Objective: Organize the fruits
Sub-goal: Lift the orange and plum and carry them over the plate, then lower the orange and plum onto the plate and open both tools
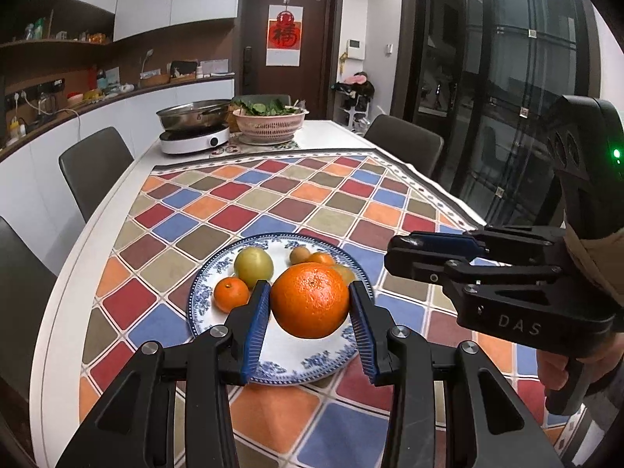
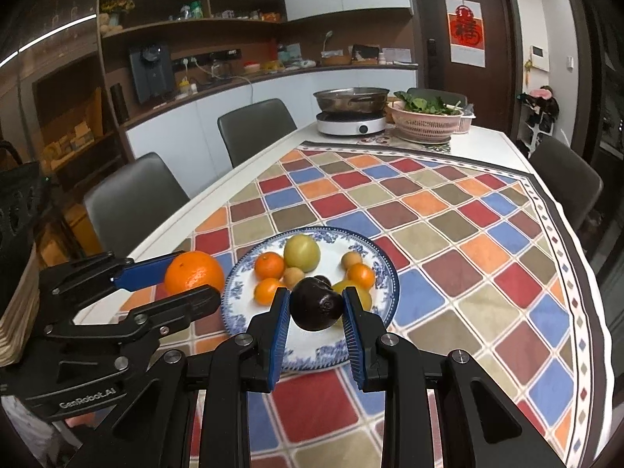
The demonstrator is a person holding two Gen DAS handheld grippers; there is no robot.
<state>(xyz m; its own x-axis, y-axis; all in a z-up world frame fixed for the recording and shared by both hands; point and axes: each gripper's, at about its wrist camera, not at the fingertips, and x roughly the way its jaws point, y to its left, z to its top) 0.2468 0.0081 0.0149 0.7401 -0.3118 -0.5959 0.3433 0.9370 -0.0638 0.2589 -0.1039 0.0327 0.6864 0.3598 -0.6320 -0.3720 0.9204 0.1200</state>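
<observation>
While I hold both tongs over the plate, this is how things stand:

Left tongs (image 1: 310,304): my blue pads pinch a big orange (image 1: 310,298) at low centre of the left view, one pad on each side; in the right view this same orange (image 2: 194,272) shows at middle left, lifted clear of the table.

Right tongs (image 2: 316,308): pressed onto a dark fruit (image 2: 316,304), purple-black and glossy, held above the near part of the plate at low centre of the right view. I cannot name the fruit.

Plate (image 2: 234,312): blue-and-white, on the chequered cloth (image 2: 468,234). In it lie a green fruit (image 2: 302,252), three small oranges, the nearest at (image 2: 268,290), two small tan fruits, one at (image 2: 351,260), and a yellow one (image 2: 357,292) partly behind my right pad.

Basket (image 2: 423,124): pink, at the far end of the table, upper right, with leafy greens in it.

Pan (image 2: 351,100): steel, on a white cooker (image 2: 351,124) just left of the basket; its contents do not show.
</observation>
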